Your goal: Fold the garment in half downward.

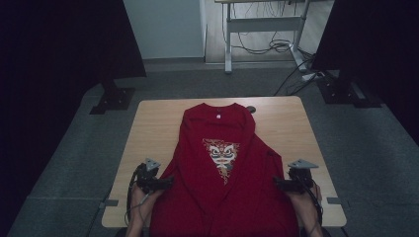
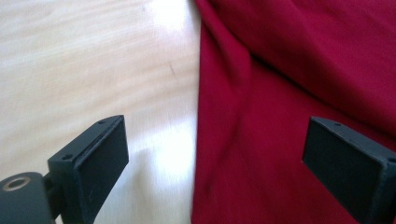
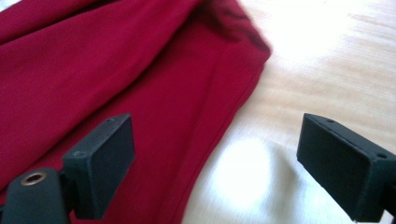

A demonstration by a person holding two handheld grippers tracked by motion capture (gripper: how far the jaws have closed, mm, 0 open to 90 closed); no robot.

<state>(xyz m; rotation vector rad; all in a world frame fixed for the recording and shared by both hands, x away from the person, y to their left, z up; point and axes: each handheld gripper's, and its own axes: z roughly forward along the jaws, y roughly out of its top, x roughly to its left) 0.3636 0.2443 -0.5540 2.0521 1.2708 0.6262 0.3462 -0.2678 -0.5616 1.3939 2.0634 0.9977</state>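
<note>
Red shirt (image 1: 222,173) on wood table (image 1: 148,128); grey floor, prob. carpet.

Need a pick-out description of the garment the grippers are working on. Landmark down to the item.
Start at the light wooden table in the middle of the grey floor. Along its centre lies a red shirt, collar at the far end and hem hanging over the near edge, with the left gripper and right gripper open at its two sides. A triangular lion-face print on the chest sets it apart.
</note>
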